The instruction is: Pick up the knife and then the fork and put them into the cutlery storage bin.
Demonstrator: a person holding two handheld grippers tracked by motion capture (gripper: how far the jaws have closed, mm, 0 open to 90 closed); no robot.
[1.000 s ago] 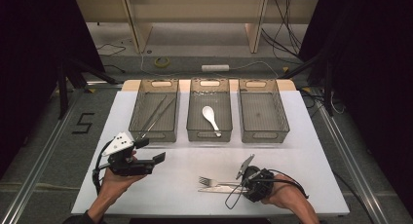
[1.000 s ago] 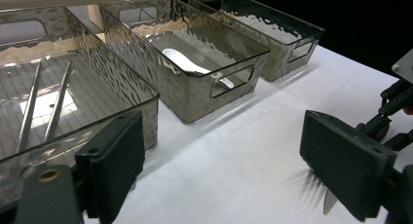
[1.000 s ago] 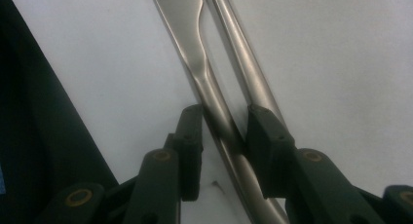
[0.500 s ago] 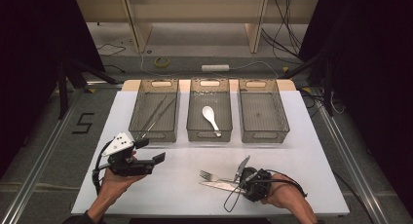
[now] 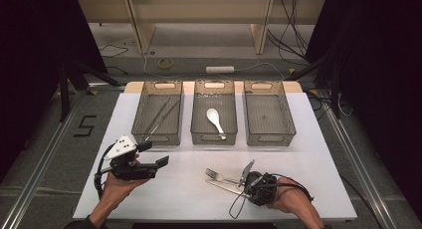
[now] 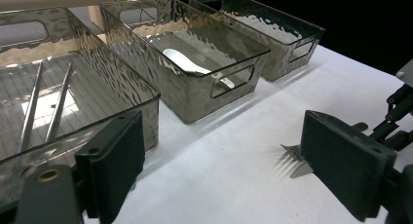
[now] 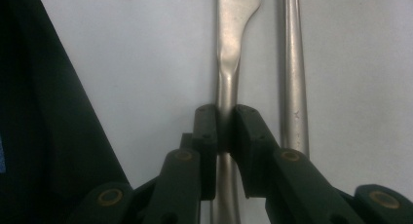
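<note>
A metal fork (image 5: 215, 175) and a second metal utensil (image 5: 224, 186) lie side by side on the white table near the front. My right gripper (image 5: 243, 180) points left over their handles. In the right gripper view its jaws have just been closing, and its pads now pinch the fork's thin neck (image 7: 226, 68). The other utensil's straight handle (image 7: 292, 73) runs free beside it. My left gripper (image 5: 154, 155) hovers at the front left, open and holding nothing. Its fingers (image 6: 117, 165) frame the fork's tines (image 6: 291, 156) farther off.
Three clear trays stand in a row at the back. The left tray (image 5: 137, 120) holds two long metal sticks (image 5: 158, 117), the middle tray (image 5: 196, 120) holds a white spoon (image 5: 215, 120), and the right tray (image 5: 289, 120) has nothing in it. Bare white tabletop (image 5: 184, 189) lies between my hands.
The right gripper's jaws have closed in on the fork. The fork's tines have shifted slightly away from the person. The left hand has not moved.
</note>
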